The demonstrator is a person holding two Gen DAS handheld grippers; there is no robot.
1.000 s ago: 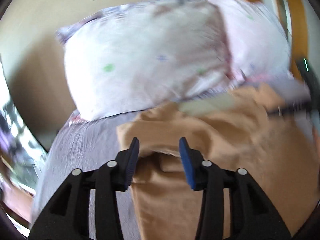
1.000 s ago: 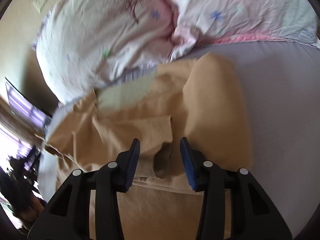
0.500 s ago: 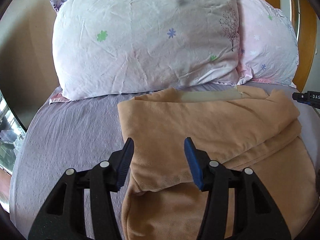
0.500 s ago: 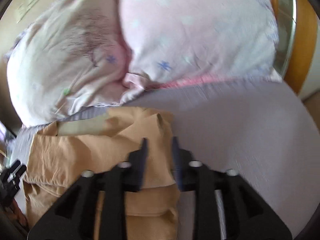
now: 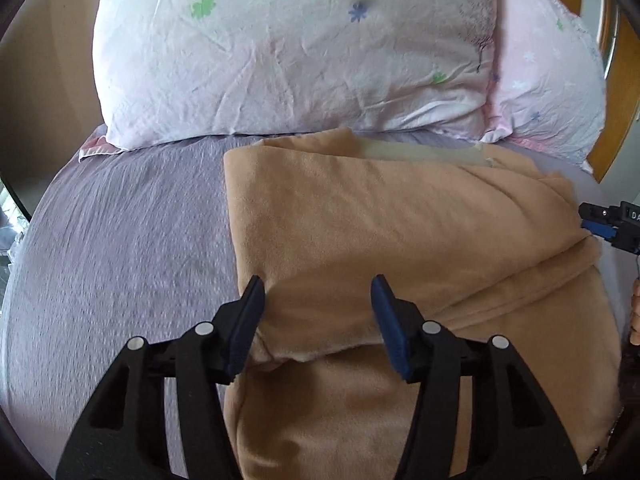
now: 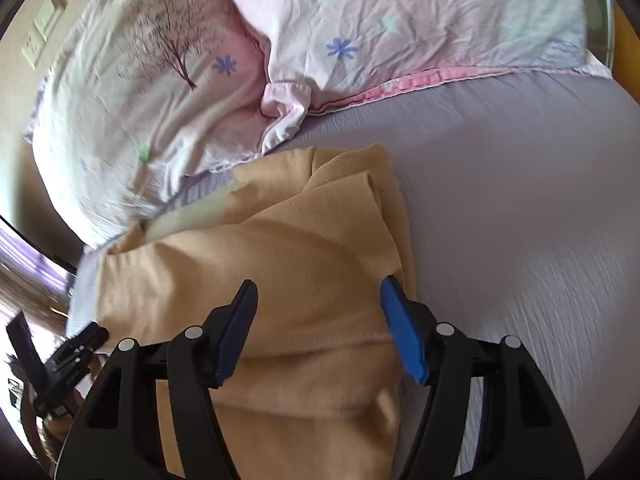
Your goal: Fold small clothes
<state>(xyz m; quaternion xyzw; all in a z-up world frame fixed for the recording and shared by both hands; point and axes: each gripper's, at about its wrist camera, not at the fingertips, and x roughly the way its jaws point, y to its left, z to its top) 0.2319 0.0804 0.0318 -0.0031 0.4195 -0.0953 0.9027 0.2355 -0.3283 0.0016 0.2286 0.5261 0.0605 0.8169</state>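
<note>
Basically tan garment (image 5: 400,232) lies folded on bed sheet (image 5: 132,240), just below pillows (image 5: 288,52). Left gripper (image 5: 318,320) and right gripper (image 6: 318,320) both spread wide, gripping nothing; garment's near end cut off.

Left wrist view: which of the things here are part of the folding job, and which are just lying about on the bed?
Job:
tan garment, folded over once
left gripper, open above it
right gripper, open above it

Lying about:
floral pillow
pink pillow
lilac bedsheet
</note>
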